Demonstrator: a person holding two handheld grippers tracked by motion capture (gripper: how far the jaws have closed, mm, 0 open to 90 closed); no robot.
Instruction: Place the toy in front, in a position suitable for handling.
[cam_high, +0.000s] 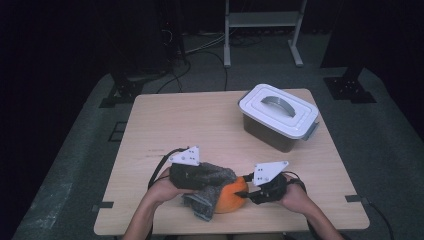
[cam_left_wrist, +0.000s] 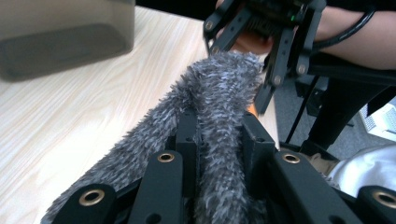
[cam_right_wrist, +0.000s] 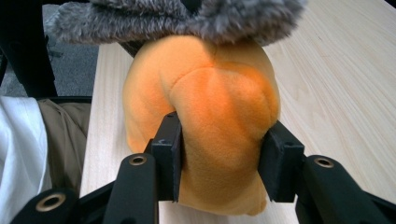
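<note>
The right gripper (cam_right_wrist: 219, 154) has its 2 fingers (cam_right_wrist: 168, 149) pressed into the sides of an orange plush toy (cam_right_wrist: 205, 107), so it is holding the toy, whose soft body bulges between them. The left gripper (cam_left_wrist: 217, 140) has its 2 fingers (cam_left_wrist: 187, 135) closed narrowly on a fold of a grey fuzzy cloth (cam_left_wrist: 215, 93), and the pile stands up between and around them.

The cloth runs forward from the left gripper and drapes over the top of the orange toy. In the high view the left gripper (cam_high: 187, 172) and right gripper (cam_high: 260, 187) sit near each other at the near edge of the table (cam_high: 175, 120), with the grey cloth (cam_high: 212, 185) between them and the orange toy (cam_high: 232, 197) half covered under its right side. The toy rests on the table surface, just beside the right gripper.

A hand (cam_high: 160, 190) holds each gripper, forearms coming in from the near edge. Well apart, toward the far right of the table, stands a box (cam_high: 277, 117) with a white lid and a grey handle, closed.
</note>
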